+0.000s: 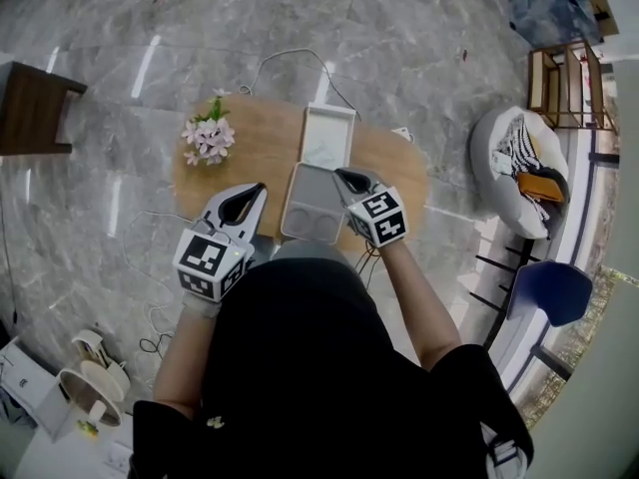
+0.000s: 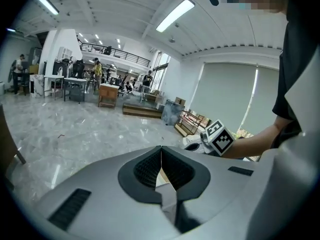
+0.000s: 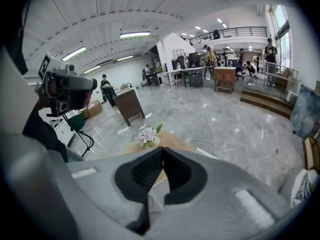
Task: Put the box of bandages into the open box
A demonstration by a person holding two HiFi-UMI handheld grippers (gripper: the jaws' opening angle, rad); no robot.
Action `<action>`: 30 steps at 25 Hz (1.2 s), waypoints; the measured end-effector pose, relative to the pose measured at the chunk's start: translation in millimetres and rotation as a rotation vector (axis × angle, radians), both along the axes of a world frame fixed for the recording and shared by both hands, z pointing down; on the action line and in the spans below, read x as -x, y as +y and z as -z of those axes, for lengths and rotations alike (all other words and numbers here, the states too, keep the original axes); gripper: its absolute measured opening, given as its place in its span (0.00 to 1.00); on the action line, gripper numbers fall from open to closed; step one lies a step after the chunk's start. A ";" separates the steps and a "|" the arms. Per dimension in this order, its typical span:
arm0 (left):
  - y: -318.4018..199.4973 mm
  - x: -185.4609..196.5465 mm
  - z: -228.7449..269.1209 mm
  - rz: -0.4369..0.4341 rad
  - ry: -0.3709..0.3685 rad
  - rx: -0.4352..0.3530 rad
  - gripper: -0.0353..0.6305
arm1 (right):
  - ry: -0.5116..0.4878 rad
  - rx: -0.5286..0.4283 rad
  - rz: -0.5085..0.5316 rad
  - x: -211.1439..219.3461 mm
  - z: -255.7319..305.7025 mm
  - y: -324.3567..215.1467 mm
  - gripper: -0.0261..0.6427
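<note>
Claws both shut, nothing gripped: left gripper (image 1: 258, 190) at lower left of table (image 1: 260, 153), right gripper (image 1: 344, 176) at centre beside open box (image 1: 300, 208). Bandage box wasn't visible loose anywhere. Probably already inside, so placing looked done. Next: confirm it sits flat, hands clear. Count: two grippers, one open box, one table, one flower bunch (image 1: 208, 136).

One desk (image 1: 265, 138), one open box (image 1: 300, 183), one flower bunch (image 1: 208, 138), one blue chair (image 1: 549, 292); left gripper (image 1: 260, 188) and right gripper (image 1: 341, 175), two in all.
</note>
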State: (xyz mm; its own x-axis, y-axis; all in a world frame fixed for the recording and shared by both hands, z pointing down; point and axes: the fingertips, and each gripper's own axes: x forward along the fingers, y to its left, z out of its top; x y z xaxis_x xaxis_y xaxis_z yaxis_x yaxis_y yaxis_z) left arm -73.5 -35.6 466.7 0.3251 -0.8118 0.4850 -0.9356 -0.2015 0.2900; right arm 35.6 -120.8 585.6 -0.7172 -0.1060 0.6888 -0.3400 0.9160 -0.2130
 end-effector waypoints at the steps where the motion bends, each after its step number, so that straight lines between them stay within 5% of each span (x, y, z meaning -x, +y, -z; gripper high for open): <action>1: -1.4 0.8 2.9 -0.010 -0.002 -0.010 0.07 | -0.016 -0.011 -0.016 -0.2 9.6 1.0 0.04; 16: -9.8 8.7 64.7 -0.122 0.004 -0.160 0.07 | -0.249 -0.196 -0.227 -16.0 144.3 23.5 0.04; 30: 0.4 -6.9 126.8 -0.172 0.057 -0.273 0.07 | -0.361 -0.377 -0.301 -35.0 233.9 44.4 0.04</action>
